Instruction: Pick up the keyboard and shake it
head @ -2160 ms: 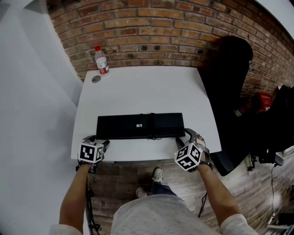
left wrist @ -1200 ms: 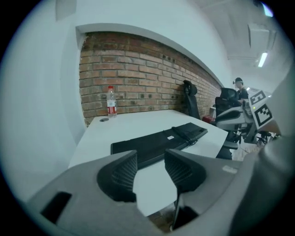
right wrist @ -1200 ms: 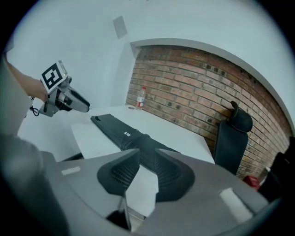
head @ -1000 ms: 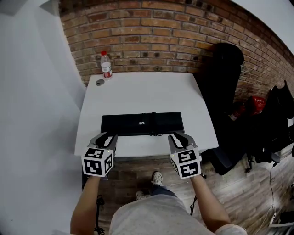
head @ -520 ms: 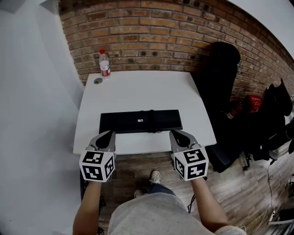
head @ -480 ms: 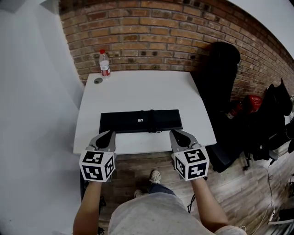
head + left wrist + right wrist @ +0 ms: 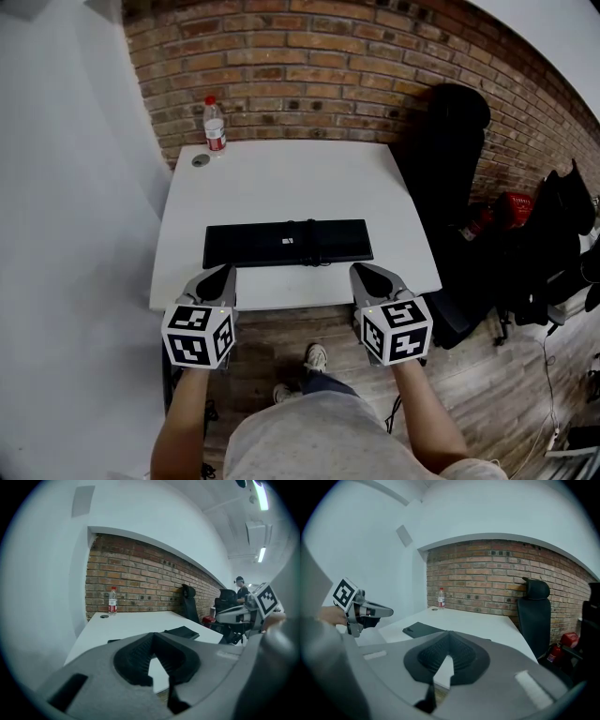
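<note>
Brick wall is noted behind a white tabletop. A black keyboard is laid flat near the front edge. The left gripper and right gripper are held just before it, jaws closed on nothing. A bottle is stood at the far left corner, with possibly a cap beside it.

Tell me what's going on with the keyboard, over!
Left gripper and right gripper shut, empty, at near edge of table. Keyboard flat on it, untouched. Water bottle far back, nothing in the way.
</note>
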{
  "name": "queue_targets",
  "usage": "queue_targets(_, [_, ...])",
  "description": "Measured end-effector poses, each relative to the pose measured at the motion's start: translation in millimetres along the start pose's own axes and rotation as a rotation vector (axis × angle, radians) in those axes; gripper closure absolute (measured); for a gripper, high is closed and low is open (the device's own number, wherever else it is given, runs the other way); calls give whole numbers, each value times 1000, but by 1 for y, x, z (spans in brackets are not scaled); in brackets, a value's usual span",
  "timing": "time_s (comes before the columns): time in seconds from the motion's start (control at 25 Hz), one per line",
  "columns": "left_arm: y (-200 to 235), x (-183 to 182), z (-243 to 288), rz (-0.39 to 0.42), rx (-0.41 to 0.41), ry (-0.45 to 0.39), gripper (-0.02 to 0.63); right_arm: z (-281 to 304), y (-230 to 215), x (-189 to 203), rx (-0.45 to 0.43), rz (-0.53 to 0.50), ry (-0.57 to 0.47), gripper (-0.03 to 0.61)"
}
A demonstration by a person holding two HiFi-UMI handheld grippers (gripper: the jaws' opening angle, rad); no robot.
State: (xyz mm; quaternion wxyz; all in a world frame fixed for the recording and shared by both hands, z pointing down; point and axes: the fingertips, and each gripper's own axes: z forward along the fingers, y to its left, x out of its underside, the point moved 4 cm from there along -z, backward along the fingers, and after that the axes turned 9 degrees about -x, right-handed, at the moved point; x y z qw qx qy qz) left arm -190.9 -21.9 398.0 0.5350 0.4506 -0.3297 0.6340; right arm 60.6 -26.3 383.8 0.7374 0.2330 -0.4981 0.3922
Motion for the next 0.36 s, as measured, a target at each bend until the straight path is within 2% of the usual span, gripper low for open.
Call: queue_targets(0.36, [1,8,2,-5,8,12,621,4,5,6,-10,-1,11,568])
